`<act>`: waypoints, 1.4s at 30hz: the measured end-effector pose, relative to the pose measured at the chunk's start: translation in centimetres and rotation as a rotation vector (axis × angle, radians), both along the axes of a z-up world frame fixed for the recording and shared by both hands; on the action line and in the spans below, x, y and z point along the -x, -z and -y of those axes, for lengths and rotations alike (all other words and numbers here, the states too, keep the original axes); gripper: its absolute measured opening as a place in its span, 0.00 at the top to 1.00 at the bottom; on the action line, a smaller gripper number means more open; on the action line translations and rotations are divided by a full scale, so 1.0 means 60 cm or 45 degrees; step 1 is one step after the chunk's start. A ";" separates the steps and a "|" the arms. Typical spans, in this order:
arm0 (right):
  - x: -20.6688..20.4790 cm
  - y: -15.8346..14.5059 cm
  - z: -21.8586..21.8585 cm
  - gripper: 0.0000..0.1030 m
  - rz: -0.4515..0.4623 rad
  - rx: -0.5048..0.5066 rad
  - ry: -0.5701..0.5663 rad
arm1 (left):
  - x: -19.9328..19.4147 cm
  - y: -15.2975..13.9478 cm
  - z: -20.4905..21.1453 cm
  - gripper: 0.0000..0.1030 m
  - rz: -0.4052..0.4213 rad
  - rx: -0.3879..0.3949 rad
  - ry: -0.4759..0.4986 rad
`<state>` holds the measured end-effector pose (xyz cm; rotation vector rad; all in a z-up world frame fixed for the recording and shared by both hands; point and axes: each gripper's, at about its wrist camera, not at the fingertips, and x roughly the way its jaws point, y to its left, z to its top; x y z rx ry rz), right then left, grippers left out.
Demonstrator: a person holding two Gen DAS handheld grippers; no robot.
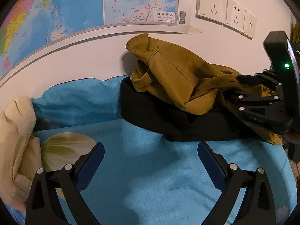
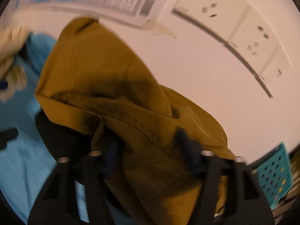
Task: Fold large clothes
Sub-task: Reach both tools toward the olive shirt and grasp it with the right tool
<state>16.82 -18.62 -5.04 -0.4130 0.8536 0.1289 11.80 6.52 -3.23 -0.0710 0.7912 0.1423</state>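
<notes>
A mustard-yellow garment [image 1: 174,75] lies crumpled against the wall, on top of a black garment [image 1: 150,116], both on a blue bed sheet [image 1: 140,178]. My left gripper [image 1: 151,150] hangs open over bare sheet, just in front of the black garment, with nothing between its fingers. My right gripper [image 1: 239,87] comes in from the right and is shut on the right end of the mustard garment. In the blurred right wrist view the mustard garment [image 2: 112,93] fills the gap between the fingers of the right gripper [image 2: 148,150], with the black garment [image 2: 60,135] to the left below it.
A cream cloth [image 1: 16,140] is bunched at the left edge of the bed. The white wall behind carries a map [image 1: 75,3] and a row of sockets [image 1: 211,3]. A teal perforated basket [image 2: 273,176] stands at the far right.
</notes>
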 end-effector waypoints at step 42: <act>0.141 -0.336 0.208 0.96 0.485 -0.534 0.185 | -0.083 -0.013 -0.015 0.07 0.215 0.122 0.229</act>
